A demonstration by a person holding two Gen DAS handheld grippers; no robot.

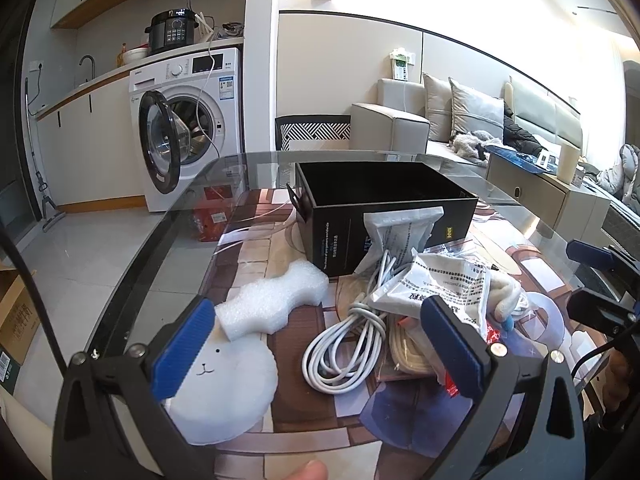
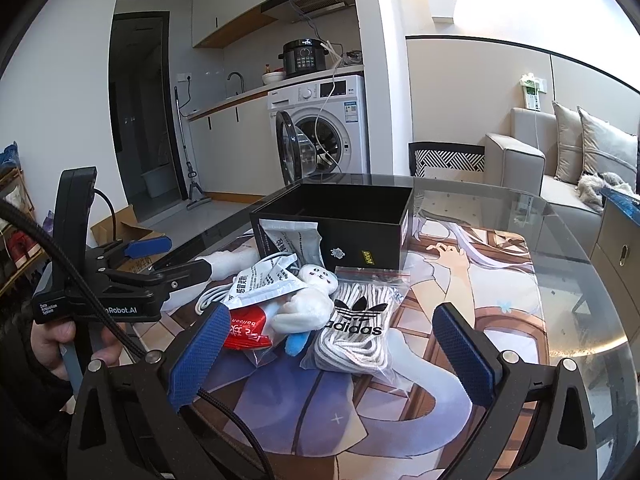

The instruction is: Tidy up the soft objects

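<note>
Glass table (image 2: 560,264) over a cartoon-print mat, cluttered with soft items in front of a black box (image 2: 344,232). Box open-topped, upright, its inside dark and seemingly empty as far as visible. Grey pouch (image 1: 396,232) leaning against the box's near wall. Just before it, a heap: white cable (image 1: 340,344) coiled, printed bag (image 1: 436,284) lying on top, plush toy (image 2: 304,304) beside a red balloon packet (image 2: 248,328), and a zip bag of laces (image 2: 356,320) marked adidas. White foam piece (image 1: 272,300) left of the heap, apart from it; round white pad (image 1: 224,384) with a face under the left fingertip.

Left gripper (image 1: 320,348) spread wide, empty, hanging above the cable and pad. Right gripper (image 2: 332,348) likewise gaping, empty, poised over the laces bag. Washing machine (image 1: 188,120) with its door ajar beyond the table; sofa (image 1: 460,120) to the right.
</note>
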